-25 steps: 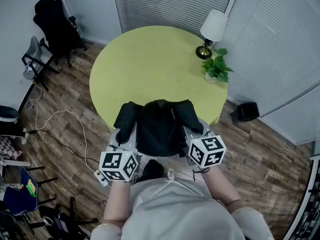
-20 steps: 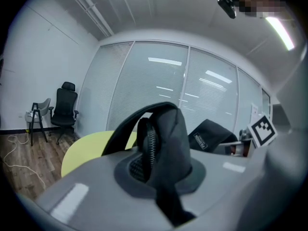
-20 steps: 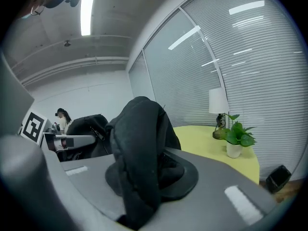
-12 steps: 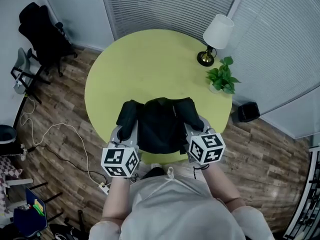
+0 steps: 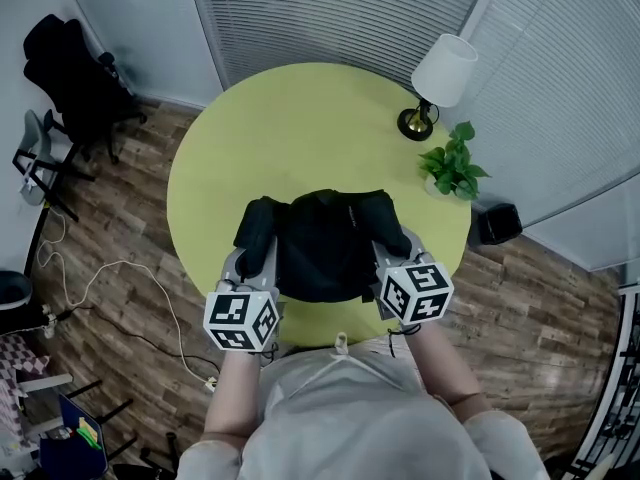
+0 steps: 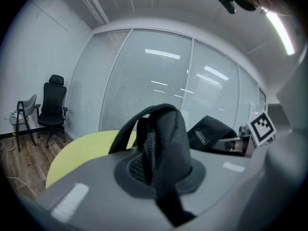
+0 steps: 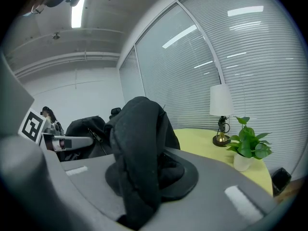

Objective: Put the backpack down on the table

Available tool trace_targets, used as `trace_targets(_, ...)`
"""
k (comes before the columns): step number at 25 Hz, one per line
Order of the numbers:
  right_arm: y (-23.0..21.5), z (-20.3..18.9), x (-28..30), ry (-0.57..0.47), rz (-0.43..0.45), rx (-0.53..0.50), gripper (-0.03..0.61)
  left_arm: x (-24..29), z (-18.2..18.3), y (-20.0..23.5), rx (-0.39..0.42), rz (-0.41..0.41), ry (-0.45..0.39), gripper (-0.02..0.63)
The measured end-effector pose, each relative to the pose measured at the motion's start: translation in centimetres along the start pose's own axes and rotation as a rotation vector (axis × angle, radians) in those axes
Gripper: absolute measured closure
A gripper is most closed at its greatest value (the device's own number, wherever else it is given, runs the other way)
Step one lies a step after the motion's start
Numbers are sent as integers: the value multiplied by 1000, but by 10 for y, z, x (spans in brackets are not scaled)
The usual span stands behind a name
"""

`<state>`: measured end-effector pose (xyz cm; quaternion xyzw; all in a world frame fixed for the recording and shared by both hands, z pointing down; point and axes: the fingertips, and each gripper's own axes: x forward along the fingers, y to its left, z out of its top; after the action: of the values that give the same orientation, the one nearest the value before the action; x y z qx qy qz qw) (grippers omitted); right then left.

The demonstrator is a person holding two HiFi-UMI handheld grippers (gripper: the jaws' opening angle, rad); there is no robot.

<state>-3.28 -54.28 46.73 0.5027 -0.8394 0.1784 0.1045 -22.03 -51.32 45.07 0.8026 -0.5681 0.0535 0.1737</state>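
The black backpack [image 5: 322, 243] hangs between my two grippers over the near part of the round yellow-green table [image 5: 300, 128]; from above I cannot tell whether it touches the top. My left gripper [image 5: 250, 266] is shut on a fold of its left side with a zipper [image 6: 166, 138]. My right gripper [image 5: 392, 256] is shut on a bunch of fabric on its right side [image 7: 139, 143]. In both gripper views the cloth covers the pads and bulges up out of the jaws. Each marker cube sits just behind its gripper, close to the person's chest.
A lamp [image 5: 440, 78] and a potted plant [image 5: 452, 168] stand at the table's far right edge. A black office chair [image 5: 70, 68] and a folding chair [image 5: 35, 153] stand at the left, a cable [image 5: 110, 278] lies on the wood floor, and a small black box [image 5: 497, 223] sits right of the table.
Both grippers have carried the backpack forward, from in front of the table's near edge to over its near part. Both grips are unchanged.
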Motion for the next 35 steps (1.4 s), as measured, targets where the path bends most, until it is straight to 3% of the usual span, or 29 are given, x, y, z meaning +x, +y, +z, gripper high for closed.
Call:
trace_targets(12, -19, -37, 26, 74, -31, 22, 545, 29, -44, 21, -42, 2, 90, 584)
trace_targets(23, -29, -52, 31, 82, -54, -2, 541, 36, -59, 28, -8, -1, 88, 584)
trace_targets(35, -37, -90, 32, 136, -117, -26, 532, 38, -96, 31, 53, 37, 144, 583)
